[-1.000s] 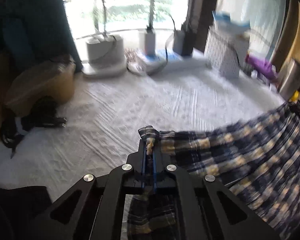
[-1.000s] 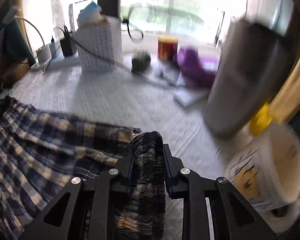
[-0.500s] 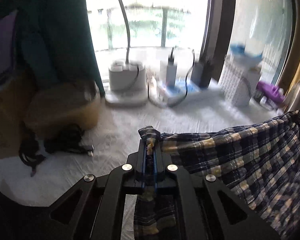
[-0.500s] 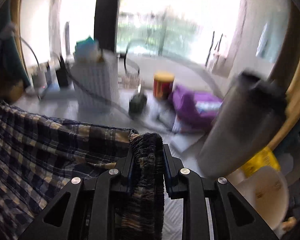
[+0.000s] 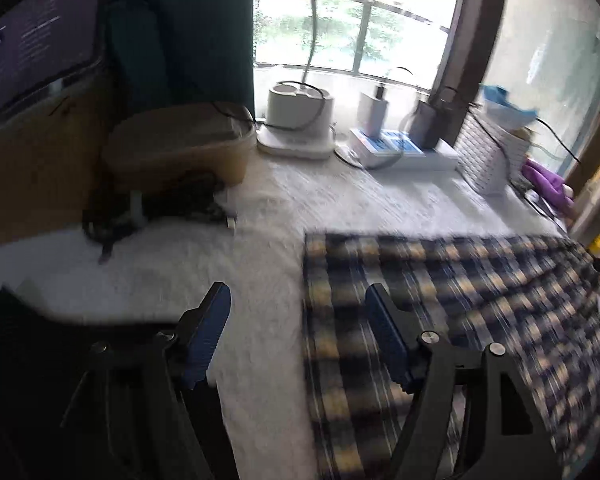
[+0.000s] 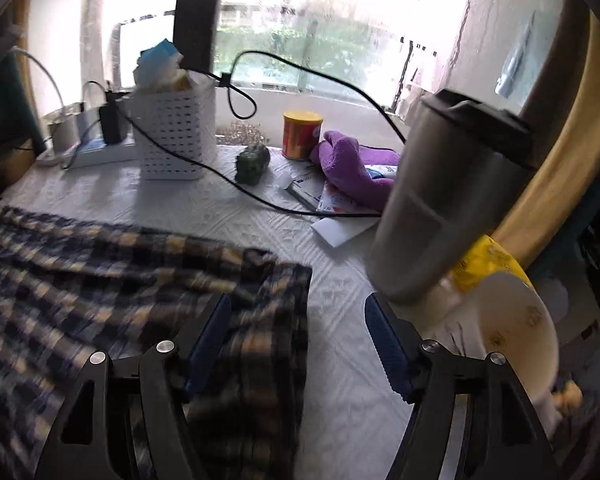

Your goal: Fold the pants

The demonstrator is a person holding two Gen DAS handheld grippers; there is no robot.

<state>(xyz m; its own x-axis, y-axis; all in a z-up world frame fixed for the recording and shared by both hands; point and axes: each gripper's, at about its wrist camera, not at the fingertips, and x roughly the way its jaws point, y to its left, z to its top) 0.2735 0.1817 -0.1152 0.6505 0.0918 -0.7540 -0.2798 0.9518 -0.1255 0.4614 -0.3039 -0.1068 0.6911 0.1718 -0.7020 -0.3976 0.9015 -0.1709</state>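
1. Desk (image 5: 380,208) first — it is covered with a white embossed cloth and stands under a bright window, with clutter pushed along its far edge.
2. Plaid pants (image 5: 460,300), dark blue with yellow checks, lie spread across the near middle of the desk. In the left wrist view their straight left edge runs toward the camera; in the right wrist view (image 6: 120,280) their right end sits rumpled, with a fold near the corner.
3. A tan rounded case (image 5: 180,148) sits at the far left of the desk, with a tangle of black cable (image 5: 160,208) in front of it.
4. A steel tumbler (image 6: 448,200) with a black lid stands near the right claw, and a white mug (image 6: 512,336) sits just beside it, closer to the camera.
5. A white perforated basket (image 6: 176,136) stands toward the back, with a black cord looping past it.
6. A purple cloth (image 6: 352,164) lies crumpled behind the tumbler, just beside a yellow and red can (image 6: 302,134).
7. The left claw (image 5: 298,334) is spread wide, its jaws having just been opening; its right finger is over the edge of the pants, its left over bare white cloth, and neither blue pad presses on the fabric.
8. The right claw (image 6: 298,340) is likewise wide, having just been opening — the corner of the pants lies loose between its fingers, gripped by neither.
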